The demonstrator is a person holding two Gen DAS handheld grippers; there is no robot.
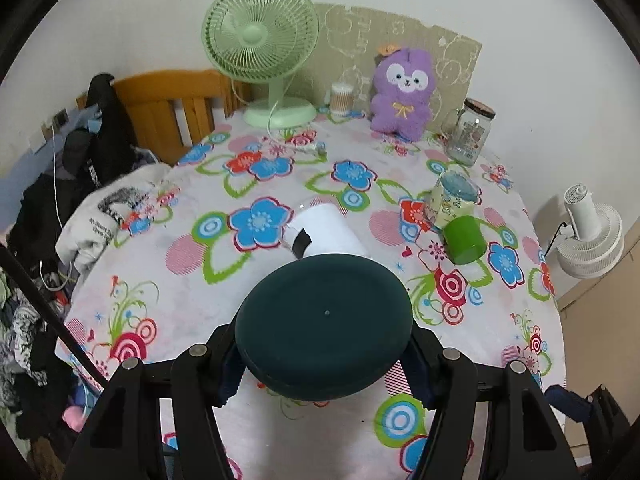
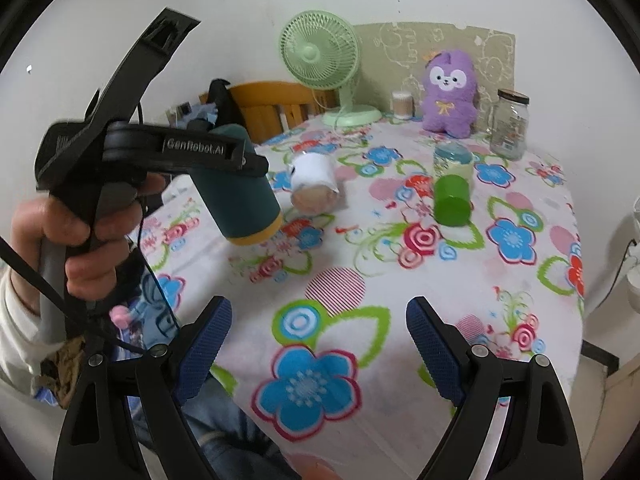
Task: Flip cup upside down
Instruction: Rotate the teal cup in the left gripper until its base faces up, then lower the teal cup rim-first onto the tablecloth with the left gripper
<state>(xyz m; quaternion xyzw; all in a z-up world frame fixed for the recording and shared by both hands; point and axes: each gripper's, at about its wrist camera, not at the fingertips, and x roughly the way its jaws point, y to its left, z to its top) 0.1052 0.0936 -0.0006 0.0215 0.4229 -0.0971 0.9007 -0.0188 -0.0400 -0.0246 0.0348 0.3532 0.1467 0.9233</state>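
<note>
Floral-cloth counter (image 2: 400,300). Dark teal cup (image 1: 324,324) aloft near left, grasped by left gripper (image 1: 324,364), mouth tilted downward. Right gripper (image 2: 318,344) released, idle. Mid-flip; next: finish inversion, set down.

Dark teal cup (image 2: 240,192) with yellow rim. Tablecloth (image 1: 200,288) white, blue, red and pink flowers, green leaves. White cup (image 1: 332,232), green cup (image 1: 464,244), mint fan (image 1: 260,36), purple plush (image 1: 404,88). Gripper pads (image 2: 434,352) blue, dotted texture.
</note>
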